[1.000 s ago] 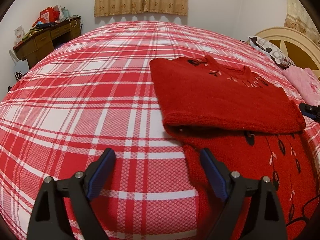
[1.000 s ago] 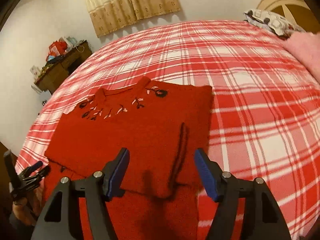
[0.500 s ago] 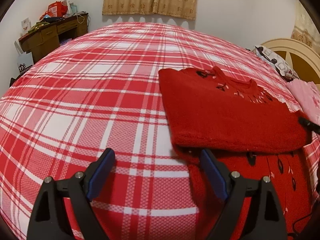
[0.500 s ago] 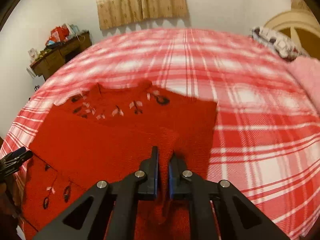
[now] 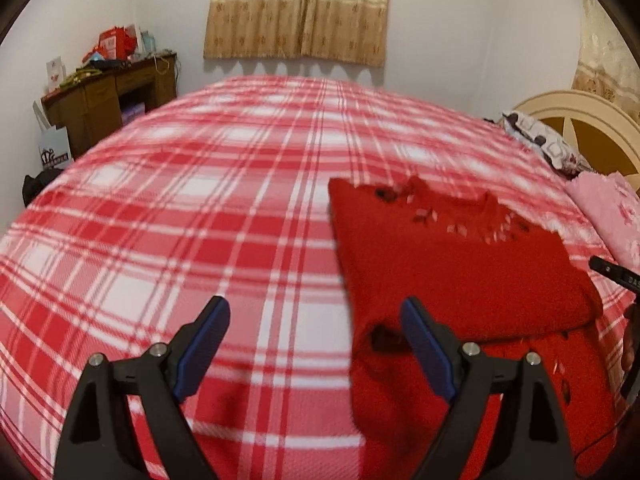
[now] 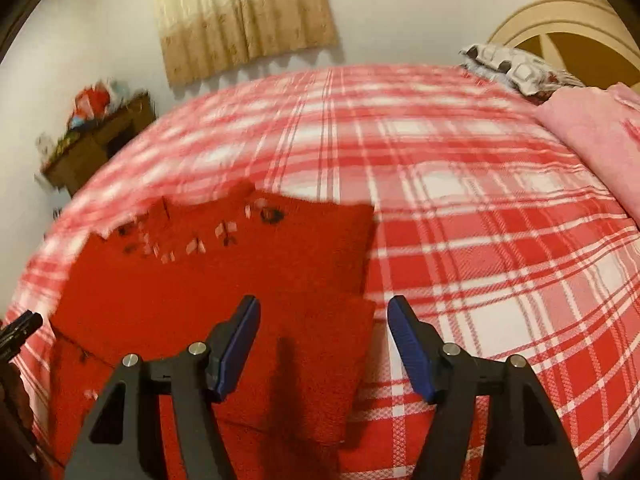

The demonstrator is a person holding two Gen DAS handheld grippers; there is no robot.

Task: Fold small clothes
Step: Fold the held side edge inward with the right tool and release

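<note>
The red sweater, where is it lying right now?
The red sweater lies partly folded on the plaid bed cover, right of centre in the left wrist view, near the pink blanket by the headboard.

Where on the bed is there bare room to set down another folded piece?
Bare plaid bedspread runs from the red sweater toward the desk, and past the sweater's other edge toward the pink blanket. It is crowded at the headboard end: blanket and patterned pillow.
</note>
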